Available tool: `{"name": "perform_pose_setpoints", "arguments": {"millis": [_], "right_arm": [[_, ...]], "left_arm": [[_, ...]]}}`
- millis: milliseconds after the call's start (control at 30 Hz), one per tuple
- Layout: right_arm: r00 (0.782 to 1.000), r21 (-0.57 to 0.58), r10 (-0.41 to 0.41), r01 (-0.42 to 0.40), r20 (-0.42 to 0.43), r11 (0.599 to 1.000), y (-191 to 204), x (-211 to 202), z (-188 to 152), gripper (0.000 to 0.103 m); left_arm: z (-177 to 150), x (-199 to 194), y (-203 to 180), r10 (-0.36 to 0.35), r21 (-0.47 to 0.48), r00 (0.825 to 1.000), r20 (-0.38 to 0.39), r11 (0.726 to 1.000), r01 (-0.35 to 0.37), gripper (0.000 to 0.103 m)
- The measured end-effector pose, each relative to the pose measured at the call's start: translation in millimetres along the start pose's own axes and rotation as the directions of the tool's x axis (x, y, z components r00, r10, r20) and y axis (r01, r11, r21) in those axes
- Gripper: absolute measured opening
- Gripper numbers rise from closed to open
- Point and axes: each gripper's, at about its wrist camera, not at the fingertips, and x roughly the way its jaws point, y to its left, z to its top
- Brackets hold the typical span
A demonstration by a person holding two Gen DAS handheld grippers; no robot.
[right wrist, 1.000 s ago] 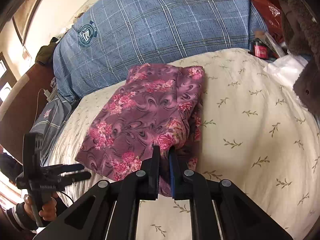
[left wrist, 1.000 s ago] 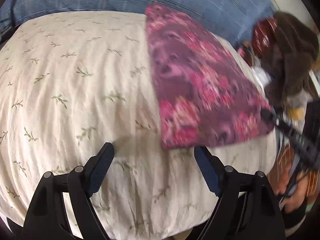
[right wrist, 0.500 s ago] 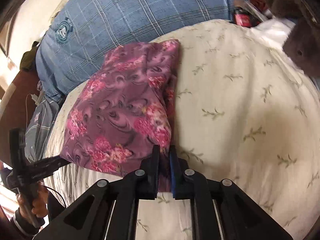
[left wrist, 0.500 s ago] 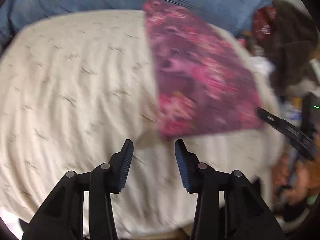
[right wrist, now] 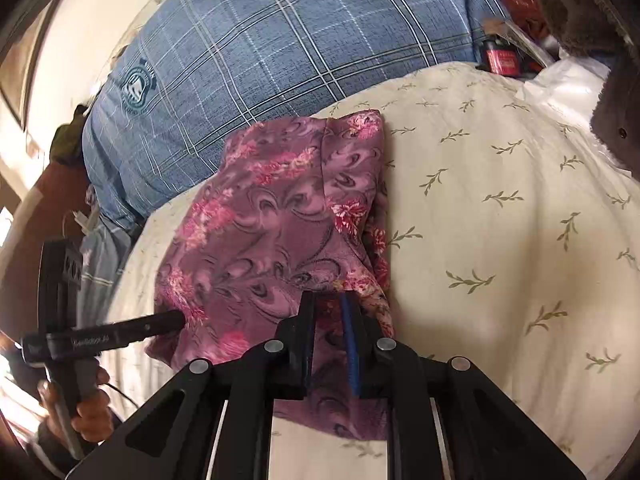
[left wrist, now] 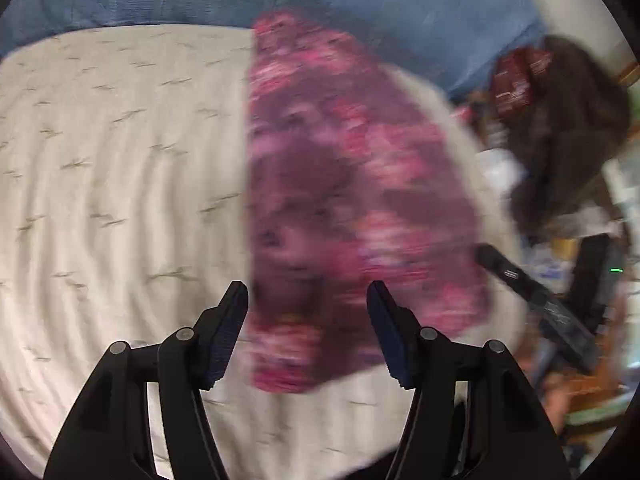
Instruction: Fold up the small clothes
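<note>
Left wrist view, item one: your left tongs (left wrist: pixel 307 312), fingers spread wide, nothing between them, poised over the near edge of the purple floral garment (left wrist: pixel 352 208). This view is blurred, so the print reads only as pink patches on plum.

Item two: the garment itself, folded into a long panel, lying flat on the cream bedspread (left wrist: pixel 120 168) with its leaf-sprig print. Its far end reaches toward the blue plaid pillow (right wrist: pixel 288 40); its near end lies under your tongs. In the right wrist view the cloth (right wrist: pixel 280 232) shows a lengthwise fold line and a doubled layer along its right edge.

Item three: your right tongs (right wrist: pixel 328 340), narrowed to a slim gap, with the garment's near right corner lying between the fingers. Whether the pads press the cloth cannot be told from here.

Item four: the left tool seen from the right wrist view (right wrist: pixel 176 320), its tip at the garment's left edge, gripped by your left hand (right wrist: pixel 88 412).

Item five, surroundings: a brown fleecy garment (left wrist: pixel 572 128) and a red packet (left wrist: pixel 516 80) off the bed's right side; a small red-labelled jar (right wrist: pixel 500 58) beside the pillow.
</note>
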Motion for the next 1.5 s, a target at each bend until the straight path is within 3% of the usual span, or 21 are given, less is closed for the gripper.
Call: {"name": "perform_pose_setpoints", "arguments": {"millis": [133, 233, 267, 300, 333, 400, 500, 600, 667, 733, 833, 933, 1067, 1133, 1167, 1233, 1333, 1400, 1433, 1467, 1500], "right_arm": [[0.994, -0.039, 0.057, -0.054, 0.093, 0.998, 17, -6, 33, 0.019], [1.0, -0.068, 0.011, -0.01, 0.021, 0.998, 16, 36, 35, 0.018], [0.999, -0.081, -0.034, 0.032, -0.027, 0.996, 15, 52, 30, 0.018], [0.992, -0.099, -0.079, 0.069, -0.103, 0.993, 10, 74, 24, 0.019], [0.998, -0.098, -0.054, 0.049, -0.044, 0.994, 8, 69, 24, 0.018], [0.995, -0.042, -0.018, 0.013, -0.099, 0.999, 5, 64, 37, 0.019], [0.999, 0.026, 0.04, -0.04, 0.013, 0.999, -4, 51, 62, 0.027], [1.0, 0.027, 0.002, -0.002, -0.001, 1.0, -6, 73, 84, 0.035], [0.992, 0.023, -0.06, 0.063, -0.115, 0.998, -15, 98, 83, 0.037], [0.992, -0.024, -0.092, 0.091, -0.09, 0.996, -11, 95, 86, 0.036], [0.991, 0.005, -0.052, 0.053, -0.121, 0.999, -20, 75, 90, 0.038], [0.99, 0.073, -0.039, 0.049, -0.132, 0.996, -44, 53, 78, 0.056], [0.982, 0.129, 0.096, -0.075, -0.165, 0.989, -62, 51, 53, 0.056], [0.966, 0.138, 0.208, -0.187, -0.153, 0.972, -56, 58, 48, 0.059], [0.95, 0.162, 0.267, -0.241, -0.163, 0.957, -54, 66, 46, 0.06], [0.948, 0.152, 0.284, -0.262, -0.146, 0.953, -42, 75, 47, 0.063], [0.955, 0.154, 0.273, -0.254, -0.12, 0.955, -40, 78, 51, 0.058], [0.969, 0.14, 0.213, -0.195, -0.123, 0.971, -38, 79, 49, 0.034], [0.974, 0.125, 0.197, -0.183, -0.111, 0.975, -37, 76, 48, 0.03], [0.98, 0.099, 0.171, -0.161, -0.099, 0.982, -35, 71, 46, 0.026], [0.985, 0.073, 0.145, -0.139, -0.092, 0.988, -30, 70, 45, 0.025]], "left_arm": [[35, -9, -13, 0.044, 0.02, 0.995, 0.094, 0.999, -0.046, 0.07], [54, 26, -5, 0.152, 0.009, 0.986, 0.066, 0.988, -0.153, 0.07], [54, 45, 4, 0.197, -0.003, 0.98, 0.024, 0.98, -0.197, 0.078], [49, 54, 13, 0.178, -0.019, 0.984, -0.005, 0.984, -0.178, 0.08], [46, 48, 16, 0.149, -0.028, 0.988, 0.032, 0.989, -0.148, 0.081], [48, 34, 14, 0.083, -0.021, 0.996, 0.021, 0.996, -0.082, 0.079], [62, 15, 15, -0.006, -0.05, 0.997, 0.071, 0.999, 0.01, 0.079], [84, 30, 16, 0.066, -0.075, 0.995, 0.068, 0.995, -0.061, 0.079], [90, 60, 25, 0.149, -0.081, 0.989, -0.018, 0.985, -0.15, 0.081], [90, 57, 25, 0.141, -0.069, 0.99, -0.008, 0.988, -0.141, 0.082], [84, 34, 29, 0.059, -0.054, 0.998, -0.024, 0.997, -0.06, 0.082], [78, 14, 58, -0.013, -0.114, 0.999, -0.032, 0.993, 0.009, 0.082], [67, 21, 77, -0.111, -0.19, 0.992, -0.058, 0.977, 0.098, 0.085], [67, 27, 62, -0.093, -0.155, 0.995, -0.038, 0.984, 0.086, 0.092], [65, 32, 53, -0.136, -0.145, 0.989, -0.056, 0.981, 0.126, 0.092], [69, 49, 36, -0.196, -0.157, 0.976, -0.096, 0.971, 0.18, 0.096], [70, 50, 29, -0.169, -0.167, 0.984, -0.061, 0.973, 0.157, 0.098], [74, 49, 30, -0.166, -0.21, 0.986, -0.034, 0.965, 0.155, 0.08], [74, 47, 33, -0.143, -0.223, 0.989, -0.034, 0.966, 0.132, 0.052], [76, 49, 34, -0.13, -0.225, 0.991, -0.04, 0.967, 0.117, 0.038], [75, 46, 36, -0.127, -0.229, 0.991, -0.032, 0.966, 0.116, 0.034]]}}
